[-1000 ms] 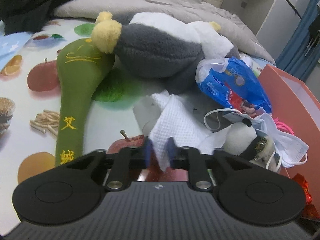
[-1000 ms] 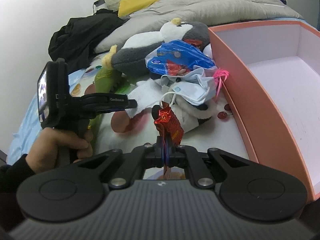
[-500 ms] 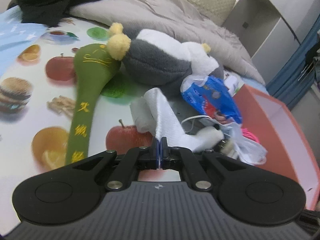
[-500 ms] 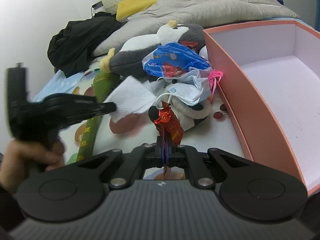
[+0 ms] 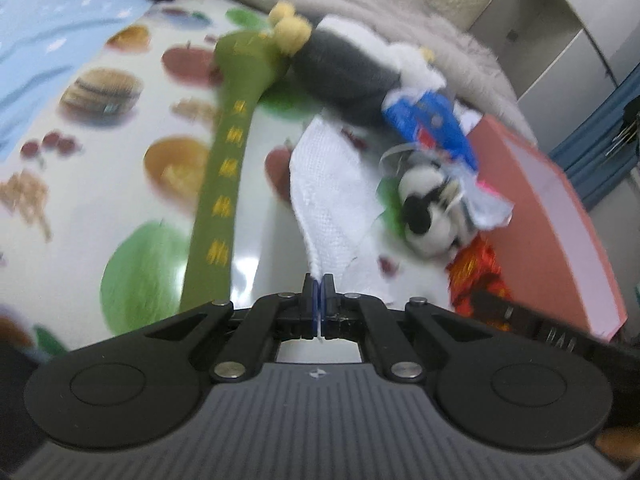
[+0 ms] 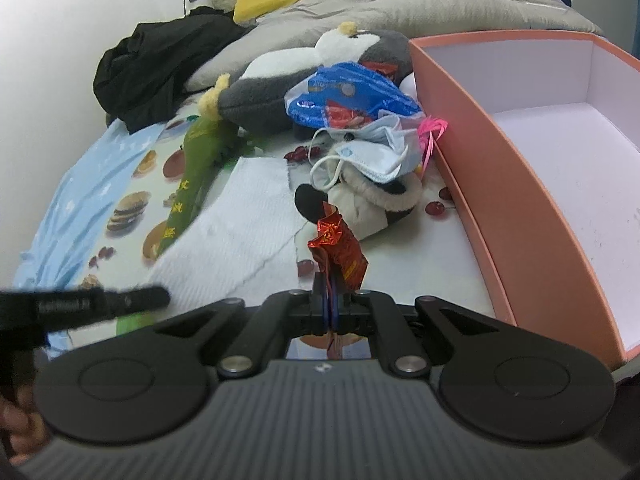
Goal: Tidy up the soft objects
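Left wrist view: the left claw is clamped on a corner of the white cloth, which spreads ahead over the fruit-print sheet. Green plush lies left of it, panda toy right, with the pink box edge beyond.

Right wrist view: the right claw pinches the red foil wrapper, upright just above its tips. The cloth drapes left; the box wall runs along the right, its open inside beyond.

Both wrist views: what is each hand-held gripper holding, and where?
Left hand-held gripper pinches the white cloth at its near edge; right hand-held gripper pinches the red foil wrapper at its lower end.
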Demonstrator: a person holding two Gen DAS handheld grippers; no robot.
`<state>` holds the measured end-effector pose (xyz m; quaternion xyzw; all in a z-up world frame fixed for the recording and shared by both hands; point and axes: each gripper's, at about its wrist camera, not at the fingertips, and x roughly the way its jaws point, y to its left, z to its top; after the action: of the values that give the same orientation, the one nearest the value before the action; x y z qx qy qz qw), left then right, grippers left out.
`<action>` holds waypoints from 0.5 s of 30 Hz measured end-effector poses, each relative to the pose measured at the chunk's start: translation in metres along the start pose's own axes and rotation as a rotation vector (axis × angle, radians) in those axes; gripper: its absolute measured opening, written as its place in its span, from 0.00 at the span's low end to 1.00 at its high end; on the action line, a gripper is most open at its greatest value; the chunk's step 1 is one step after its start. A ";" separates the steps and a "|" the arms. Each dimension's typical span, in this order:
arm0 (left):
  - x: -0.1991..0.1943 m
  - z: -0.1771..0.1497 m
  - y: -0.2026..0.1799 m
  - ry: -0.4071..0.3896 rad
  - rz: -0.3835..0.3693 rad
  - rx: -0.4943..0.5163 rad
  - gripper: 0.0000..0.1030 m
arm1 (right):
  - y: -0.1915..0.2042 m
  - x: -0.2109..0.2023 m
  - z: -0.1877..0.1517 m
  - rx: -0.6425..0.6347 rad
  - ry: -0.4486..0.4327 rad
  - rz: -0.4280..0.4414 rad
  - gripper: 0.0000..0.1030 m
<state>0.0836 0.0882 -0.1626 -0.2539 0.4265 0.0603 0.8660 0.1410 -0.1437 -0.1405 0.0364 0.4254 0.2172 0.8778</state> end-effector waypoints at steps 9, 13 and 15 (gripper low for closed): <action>0.003 -0.004 0.005 0.059 0.047 0.046 0.45 | -0.002 0.004 -0.003 -0.002 0.016 -0.007 0.06; 0.004 0.003 -0.014 0.019 0.040 0.140 0.56 | -0.003 0.003 -0.003 0.001 0.011 -0.006 0.06; 0.012 0.007 -0.021 0.011 0.049 0.176 0.59 | -0.004 0.003 -0.003 0.003 0.011 -0.006 0.06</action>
<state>0.1031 0.0723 -0.1599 -0.1665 0.4409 0.0426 0.8810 0.1418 -0.1468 -0.1452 0.0352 0.4305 0.2143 0.8760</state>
